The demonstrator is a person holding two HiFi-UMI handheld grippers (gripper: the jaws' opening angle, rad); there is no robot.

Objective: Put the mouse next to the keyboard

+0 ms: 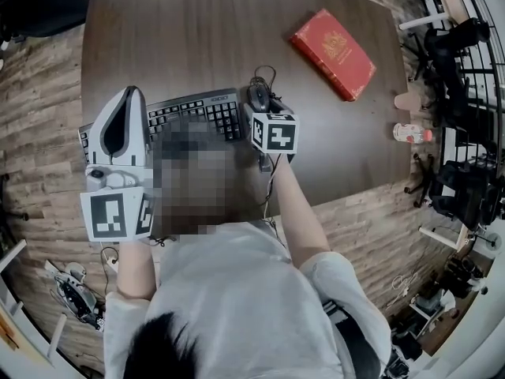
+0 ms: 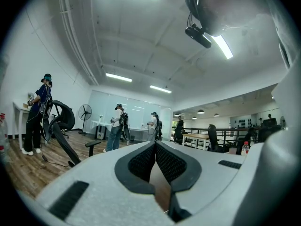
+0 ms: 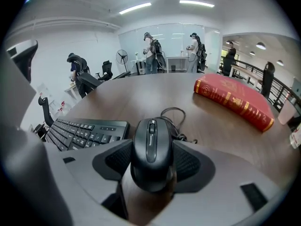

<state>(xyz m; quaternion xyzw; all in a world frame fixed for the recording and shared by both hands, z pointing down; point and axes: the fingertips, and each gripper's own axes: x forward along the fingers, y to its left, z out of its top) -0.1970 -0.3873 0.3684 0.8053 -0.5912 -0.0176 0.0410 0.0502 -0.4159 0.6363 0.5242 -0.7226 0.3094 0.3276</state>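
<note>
- Head view: a dark wooden worktop point(image 1: 197, 38) is seen from above, with a black keyboard point(image 1: 201, 110) lying near its front edge.
- The mouse point(image 1: 257, 91) is found just beside the keyboard's right end, with its cable point(image 1: 267, 73) looped behind it.
- The right claw point(image 1: 260, 103) is reached forward onto the mouse, and its marker cube point(image 1: 274, 133) is seen just behind.
- The left claw point(image 1: 132, 93) is held over the keyboard's left part, with its tip pointed away from the person.
- A red book point(image 1: 333, 52) is laid flat at the far right of the worktop, well apart from the mouse.
- Left gripper view: the left claw point(image 2: 155, 146) is seen with its jaws brought together at the tips, and nothing is held between them.
- The camera is tilted up at the room, where several standing people point(image 2: 117, 126) and a floor fan point(image 2: 85, 112) are seen in the distance.
- Right gripper view: the right claw point(image 3: 152, 144) is clamped on the mouse point(image 3: 150, 154), and both pads point(image 3: 117, 164) are pressed against its sides.
- The keyboard point(image 3: 89, 128) is seen just to the left of the mouse, and the coiled cable point(image 3: 175, 119) lies right behind it.
- The red book point(image 3: 233, 102) is seen further off to the right on the worktop point(image 3: 141, 95).
- Whether the mouse is resting on the worktop or is raised slightly cannot be told.
</note>
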